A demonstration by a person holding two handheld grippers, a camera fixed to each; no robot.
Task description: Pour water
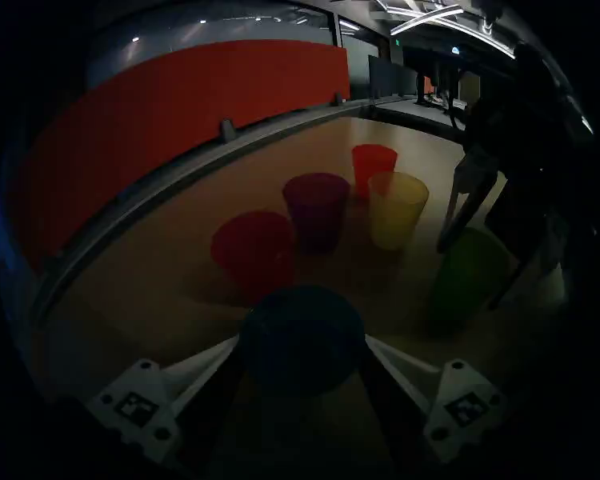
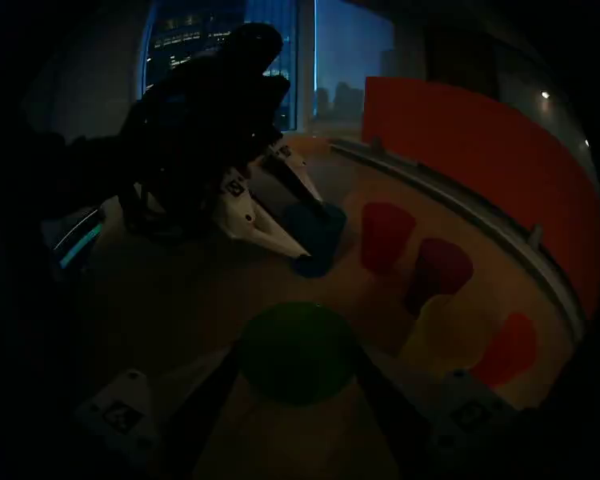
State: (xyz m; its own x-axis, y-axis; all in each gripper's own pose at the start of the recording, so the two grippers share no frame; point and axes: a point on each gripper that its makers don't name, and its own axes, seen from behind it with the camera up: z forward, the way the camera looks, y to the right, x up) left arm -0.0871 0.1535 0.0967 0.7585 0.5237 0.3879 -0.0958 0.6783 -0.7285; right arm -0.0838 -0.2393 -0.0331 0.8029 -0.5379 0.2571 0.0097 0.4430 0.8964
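My left gripper (image 1: 302, 346) is shut on a dark blue cup (image 1: 302, 316), whose rim fills the gap between the white fingers. My right gripper (image 2: 298, 358) is shut on a green cup (image 2: 298, 340) in the same way. In the right gripper view the left gripper (image 2: 314, 232) and a dark hand hold the blue cup (image 2: 320, 224) low over the table. In the left gripper view the green cup (image 1: 470, 280) stands at the right between the right gripper's fingers (image 1: 458, 210). The light is too dim to tell whether either cup holds water.
Several other cups stand on the wooden table (image 1: 164, 280): red (image 1: 254, 250), purple (image 1: 316, 208), orange-red (image 1: 373, 164) and yellow (image 1: 396, 208). A red partition (image 1: 180, 112) with a grey rail runs along the table's far edge. Windows lie beyond.
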